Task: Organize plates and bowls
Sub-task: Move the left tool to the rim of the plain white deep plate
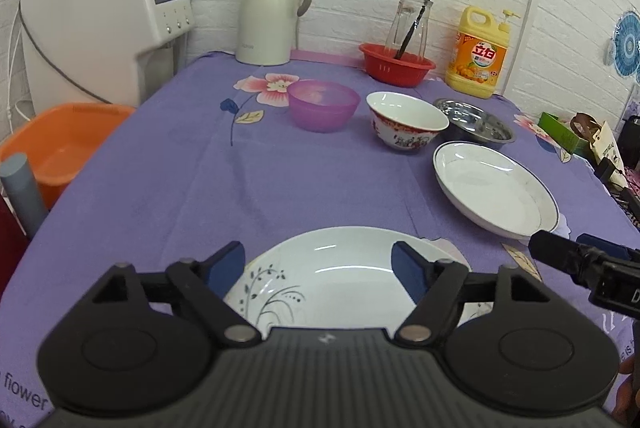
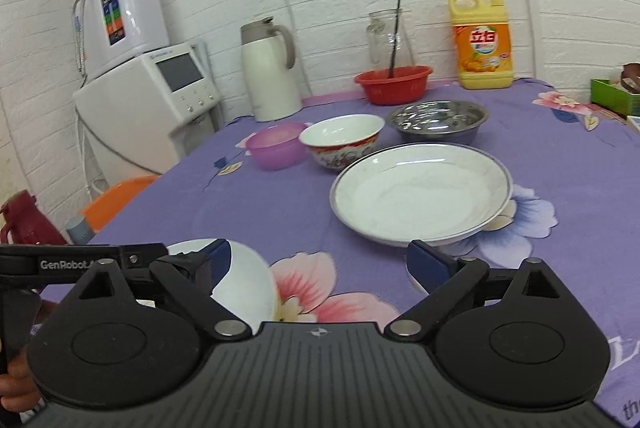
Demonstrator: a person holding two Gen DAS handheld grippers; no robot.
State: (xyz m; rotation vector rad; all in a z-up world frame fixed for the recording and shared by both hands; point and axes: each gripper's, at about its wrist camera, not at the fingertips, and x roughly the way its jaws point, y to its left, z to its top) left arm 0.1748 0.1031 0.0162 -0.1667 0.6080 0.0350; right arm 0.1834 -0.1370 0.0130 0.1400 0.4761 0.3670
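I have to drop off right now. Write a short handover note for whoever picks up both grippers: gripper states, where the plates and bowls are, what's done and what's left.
Left gripper: open, jaws either side of the white plate with the grey plant drawing at the near edge, not gripping it.
Right gripper: open, empty, facing the blue-rimmed white plate.
Behind that plate, in a row on the purple floral tablecloth: translucent purple plastic bowl, red-patterned white china bowl, steel bowl.
Done: nothing is stacked; every dish sits apart.
Left: probably stack the two plates, then nest the bowls.
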